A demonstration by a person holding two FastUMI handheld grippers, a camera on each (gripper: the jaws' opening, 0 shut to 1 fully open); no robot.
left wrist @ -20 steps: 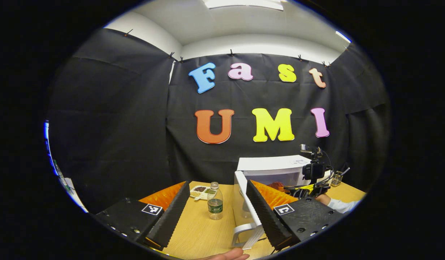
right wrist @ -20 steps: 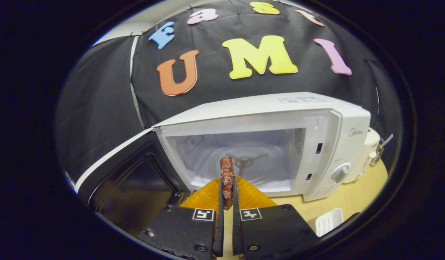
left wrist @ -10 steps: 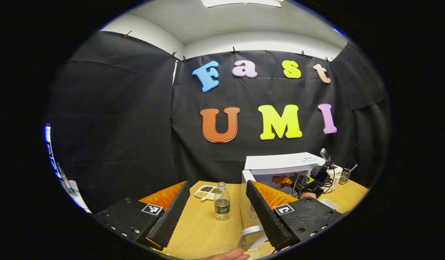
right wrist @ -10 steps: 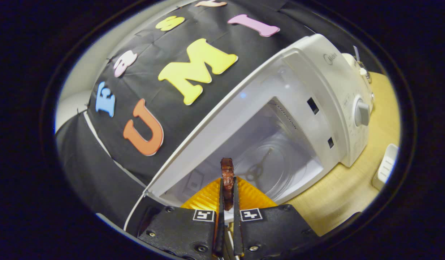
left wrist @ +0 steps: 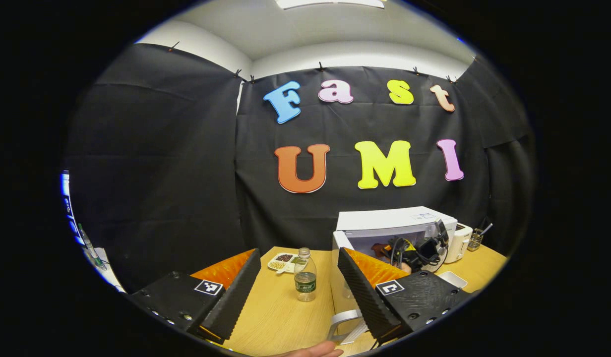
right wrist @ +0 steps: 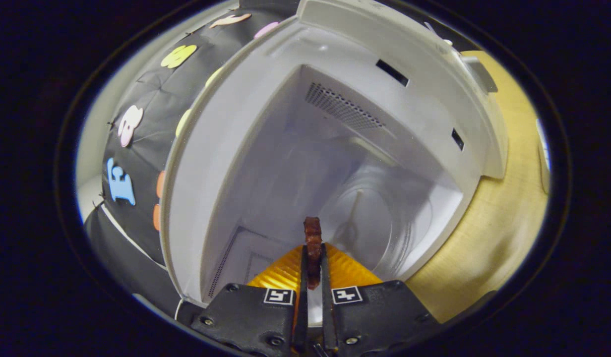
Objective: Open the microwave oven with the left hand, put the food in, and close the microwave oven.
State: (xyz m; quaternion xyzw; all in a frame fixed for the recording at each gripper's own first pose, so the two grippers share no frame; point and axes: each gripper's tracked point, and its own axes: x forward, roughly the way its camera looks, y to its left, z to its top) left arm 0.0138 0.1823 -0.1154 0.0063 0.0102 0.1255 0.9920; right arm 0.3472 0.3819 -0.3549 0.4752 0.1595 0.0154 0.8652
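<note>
White microwave (right wrist: pixel 335 99) walls surround the tip of your right gripper (right wrist: pixel 313 258) in the right gripper view: its two fingers are pressed together on a thin reddish-brown piece of food (right wrist: pixel 313 235), which sticks up past the fingertips and sits just inside the open cavity, above the front edge of the round glass plate (right wrist: pixel 395 218) on the floor. The view is tilted, so the vent holes on the inner side wall run diagonally across the top, and the wooden table (right wrist: pixel 489 238) shows at the right.

In the left gripper view, your left gripper (left wrist: pixel 298 285) hangs released, its fingers spread wide with nothing between them, above the table (left wrist: pixel 275 317). The microwave door (left wrist: pixel 342 277), swung open, stands edge-on just behind the right-hand finger, its handle (left wrist: pixel 342 322) showing beside that finger. Farther back your right gripper (left wrist: pixel 414 250) reaches into the microwave (left wrist: pixel 390 223). A clear water bottle (left wrist: pixel 305 275) stands on the table between your left gripper's fingers but well beyond them, with a small divided dish (left wrist: pixel 283 262) behind it
</note>
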